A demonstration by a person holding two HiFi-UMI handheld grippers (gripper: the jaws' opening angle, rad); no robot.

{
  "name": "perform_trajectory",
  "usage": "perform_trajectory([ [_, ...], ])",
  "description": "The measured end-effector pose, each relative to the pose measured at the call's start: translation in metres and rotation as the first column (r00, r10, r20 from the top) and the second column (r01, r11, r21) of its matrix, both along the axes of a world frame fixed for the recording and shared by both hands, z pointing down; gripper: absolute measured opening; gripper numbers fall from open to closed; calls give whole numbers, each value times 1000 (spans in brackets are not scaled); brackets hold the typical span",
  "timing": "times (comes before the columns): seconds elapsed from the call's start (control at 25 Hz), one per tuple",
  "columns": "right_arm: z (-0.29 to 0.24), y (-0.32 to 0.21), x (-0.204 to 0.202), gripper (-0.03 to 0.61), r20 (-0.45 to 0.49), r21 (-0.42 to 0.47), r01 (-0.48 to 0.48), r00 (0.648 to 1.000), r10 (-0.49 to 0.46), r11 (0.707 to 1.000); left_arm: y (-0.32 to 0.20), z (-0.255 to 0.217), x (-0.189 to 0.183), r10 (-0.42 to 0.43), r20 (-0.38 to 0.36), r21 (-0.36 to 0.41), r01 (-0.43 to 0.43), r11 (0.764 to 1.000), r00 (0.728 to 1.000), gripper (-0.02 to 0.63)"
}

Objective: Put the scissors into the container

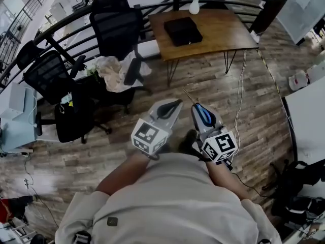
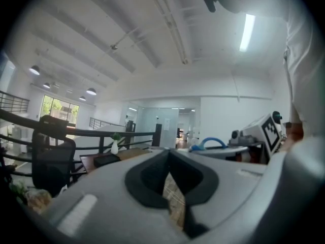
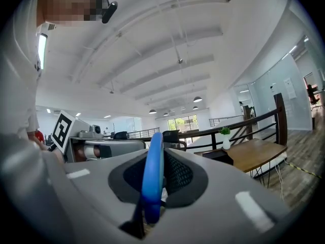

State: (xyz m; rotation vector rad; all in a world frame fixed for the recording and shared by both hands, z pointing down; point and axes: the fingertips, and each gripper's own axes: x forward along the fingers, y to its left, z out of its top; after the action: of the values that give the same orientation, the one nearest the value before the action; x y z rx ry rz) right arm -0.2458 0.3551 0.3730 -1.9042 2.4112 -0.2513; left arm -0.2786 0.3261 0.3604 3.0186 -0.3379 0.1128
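My right gripper (image 3: 158,154) is shut on the blue handle of the scissors (image 3: 152,179), which stands on edge between its pads. In the head view the blue handle (image 1: 204,114) lies along the right gripper (image 1: 196,107), and the thin blades (image 1: 188,95) stick out ahead over the floor. My left gripper (image 1: 174,103) is held beside it at chest height, its jaws (image 2: 168,154) shut with nothing in them. A black box-like container (image 1: 182,30) lies on the wooden table (image 1: 223,32) far ahead, well away from both grippers.
Black office chairs (image 1: 118,22) and a curved black railing (image 1: 61,24) stand at the left and back. A white vase with a plant (image 1: 194,4) sits on the table. A cable (image 1: 238,105) runs over the wood floor, and a white desk (image 1: 307,121) is at the right.
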Motion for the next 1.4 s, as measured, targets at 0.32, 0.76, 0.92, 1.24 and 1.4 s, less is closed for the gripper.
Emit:
perform_trajectory([
  [0.32, -2, -41, -3, 49, 24, -2, 59, 998, -59, 998, -34, 1, -3, -54, 16, -25, 55, 998, 998, 3],
  [0.76, 8, -77, 49, 49, 48, -20, 76, 996, -75, 997, -64, 16, 52, -36, 35, -69, 39, 997, 999, 3],
  [0.92, 8, -93, 74, 49, 45, -12, 95, 995, -94, 995, -80, 16, 80, -40, 31, -68, 43, 997, 999, 3],
  [1.24, 0, -122, 143, 49, 20, 23, 150, 988, -151, 988, -108, 9, 157, -63, 16, -41, 64, 997, 998, 3],
  [1.4, -6, -126, 182, 49, 2, 36, 174, 985, -174, 984, -114, 4, 199, -77, -4, -40, 77, 996, 997, 3],
])
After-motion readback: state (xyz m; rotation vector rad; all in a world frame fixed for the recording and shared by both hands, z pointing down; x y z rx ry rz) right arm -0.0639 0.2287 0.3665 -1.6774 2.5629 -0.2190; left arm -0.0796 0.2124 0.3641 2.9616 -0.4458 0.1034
